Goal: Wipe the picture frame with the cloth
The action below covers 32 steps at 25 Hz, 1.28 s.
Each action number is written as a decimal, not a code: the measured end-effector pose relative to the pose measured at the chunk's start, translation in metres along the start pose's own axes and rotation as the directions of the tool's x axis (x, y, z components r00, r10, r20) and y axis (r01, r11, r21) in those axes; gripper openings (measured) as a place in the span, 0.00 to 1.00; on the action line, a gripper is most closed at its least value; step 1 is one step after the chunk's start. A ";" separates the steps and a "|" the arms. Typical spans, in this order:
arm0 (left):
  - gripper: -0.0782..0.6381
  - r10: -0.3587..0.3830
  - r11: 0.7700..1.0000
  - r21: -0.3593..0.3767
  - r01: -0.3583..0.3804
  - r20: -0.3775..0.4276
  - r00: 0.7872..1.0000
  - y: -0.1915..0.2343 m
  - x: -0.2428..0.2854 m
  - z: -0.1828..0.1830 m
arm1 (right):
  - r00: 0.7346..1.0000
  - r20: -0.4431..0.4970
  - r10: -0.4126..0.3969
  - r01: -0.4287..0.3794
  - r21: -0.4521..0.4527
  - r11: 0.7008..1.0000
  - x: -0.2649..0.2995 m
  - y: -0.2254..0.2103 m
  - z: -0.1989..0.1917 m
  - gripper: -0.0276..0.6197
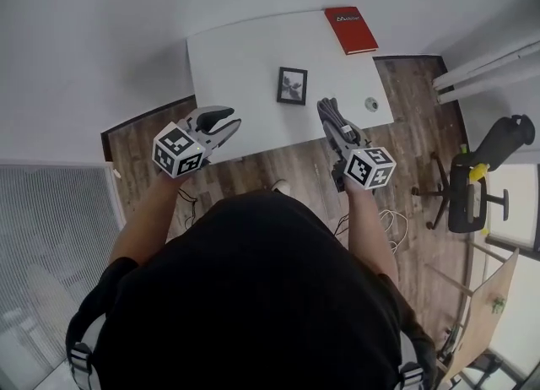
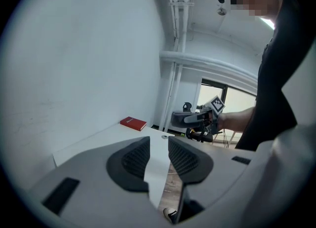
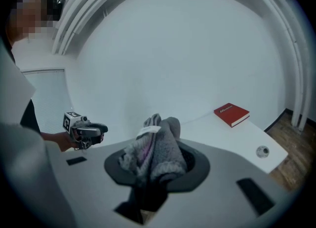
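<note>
Both grippers hover at the near edge of the white bench [image 1: 236,51], over the wooden floor [image 1: 287,165], one in each hand. The picture frame [image 1: 292,85], small, dark-rimmed and holding a black-and-white print, sits near the middle of the bench, ahead of the grippers and roughly between them, and nothing touches it.

The right gripper [image 1: 331,114] has its jaws pinching the cloth [image 3: 158,145], a bunched grey cloth with a touch of purple and a white label on top, which stands up out of the jaws in a thick fold. In the head view the cloth's end is close to the frame's lower right corner but clear of it.

The left gripper [image 1: 229,122] has its jaws drawn in to a narrow slit, and only the bench shows through it. It points across toward the right gripper.

A red book [image 1: 351,29] lies at the far right corner of the bench, and a small round object [image 1: 371,103] rests near the right edge, well apart from the frame. A black office chair [image 1: 468,194] stands on the floor off to the right.
</note>
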State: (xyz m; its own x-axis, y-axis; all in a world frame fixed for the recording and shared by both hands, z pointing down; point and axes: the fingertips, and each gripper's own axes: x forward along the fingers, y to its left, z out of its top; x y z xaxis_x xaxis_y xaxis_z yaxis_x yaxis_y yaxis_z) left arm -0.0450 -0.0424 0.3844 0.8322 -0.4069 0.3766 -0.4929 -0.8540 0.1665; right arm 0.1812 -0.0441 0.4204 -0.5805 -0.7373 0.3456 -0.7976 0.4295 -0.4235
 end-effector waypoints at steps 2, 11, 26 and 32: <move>0.28 0.010 1.000 0.000 -0.010 -0.011 1.000 -0.004 0.006 0.002 | 1.000 -0.004 0.018 -0.017 0.002 1.000 0.002 -0.008 0.003 0.20; 0.28 0.055 0.998 -0.015 -0.056 -0.050 0.997 -0.013 0.025 -0.004 | 0.996 -0.013 0.087 -0.087 0.011 0.996 0.012 -0.032 0.007 0.20; 0.28 0.026 0.999 -0.023 -0.028 -0.054 0.998 -0.010 0.057 -0.004 | 0.999 -0.003 0.049 -0.049 0.028 0.998 0.000 -0.062 0.014 0.20; 0.28 0.025 0.999 -0.046 -0.026 -0.035 0.999 0.009 0.064 -0.006 | 0.999 -0.033 0.039 -0.038 0.019 0.999 0.016 -0.068 0.017 0.20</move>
State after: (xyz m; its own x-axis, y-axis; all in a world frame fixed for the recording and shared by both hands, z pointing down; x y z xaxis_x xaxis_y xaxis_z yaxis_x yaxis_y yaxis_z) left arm 0.0019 -0.0744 0.4155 0.8104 -0.4164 0.4123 -0.5258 -0.8272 0.1981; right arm 0.2283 -0.0937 0.4408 -0.6162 -0.7026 0.3560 -0.7715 0.4475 -0.4522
